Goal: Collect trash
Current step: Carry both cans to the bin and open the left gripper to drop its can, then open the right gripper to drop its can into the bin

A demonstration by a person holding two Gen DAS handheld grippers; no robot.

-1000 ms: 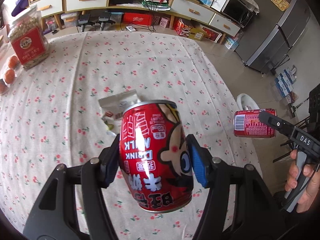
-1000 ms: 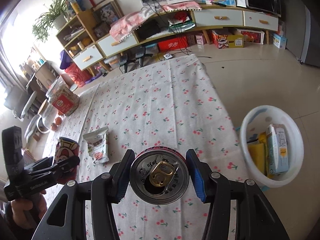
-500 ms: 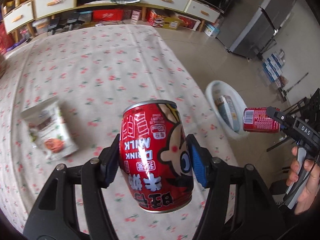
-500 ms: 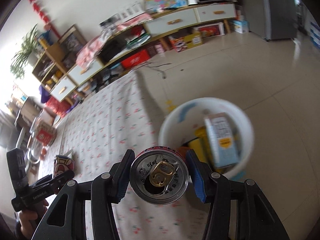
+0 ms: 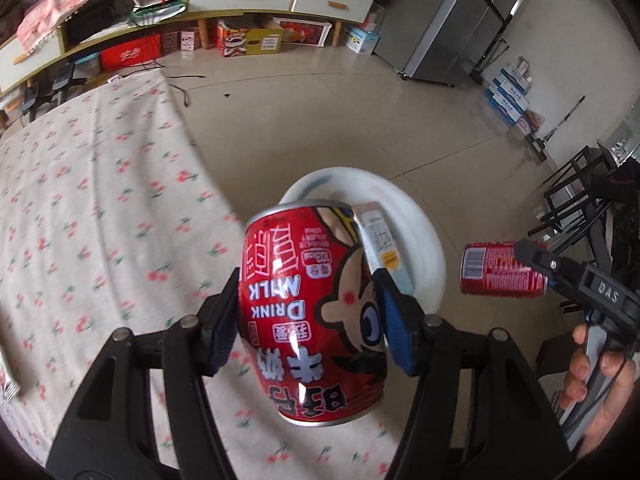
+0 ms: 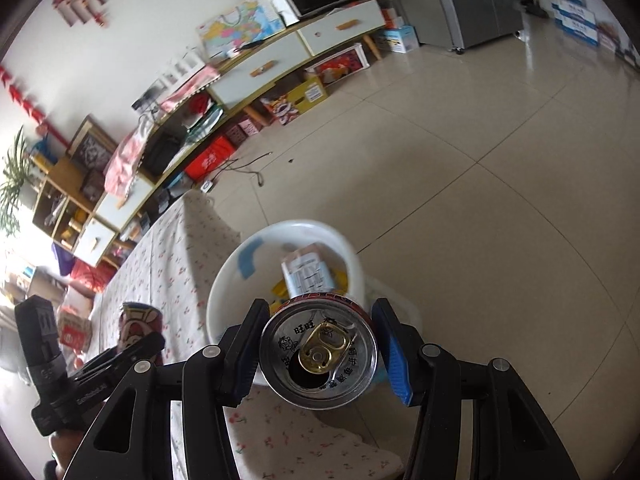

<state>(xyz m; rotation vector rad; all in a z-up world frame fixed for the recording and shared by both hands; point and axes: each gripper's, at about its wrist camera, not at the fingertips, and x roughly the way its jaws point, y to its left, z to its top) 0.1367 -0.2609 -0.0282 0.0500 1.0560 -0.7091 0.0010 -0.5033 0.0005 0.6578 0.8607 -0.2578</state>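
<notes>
Drop-off step judged in hand: one red printed milk-drink can [image 5: 316,316] is clamped in the left tool [image 5: 308,316] over the cherry-print tabletop [image 5: 100,208] edge, another red opened can [image 6: 318,356] clamped in the right tool [image 6: 318,354] above the white round plastic bin [image 6: 224,276] on the floor; release over the bin is called for next.

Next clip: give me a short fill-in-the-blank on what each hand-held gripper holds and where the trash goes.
1. The left hand-held gripper grips a red ____ printed "MILK DRINK".
2. The can in the right hand-held gripper has its tab end facing the ____.
3. The white bin stands on the ____, beside the table.
4. The bin already holds a ____.

Missing words: can; camera; floor; carton
</notes>
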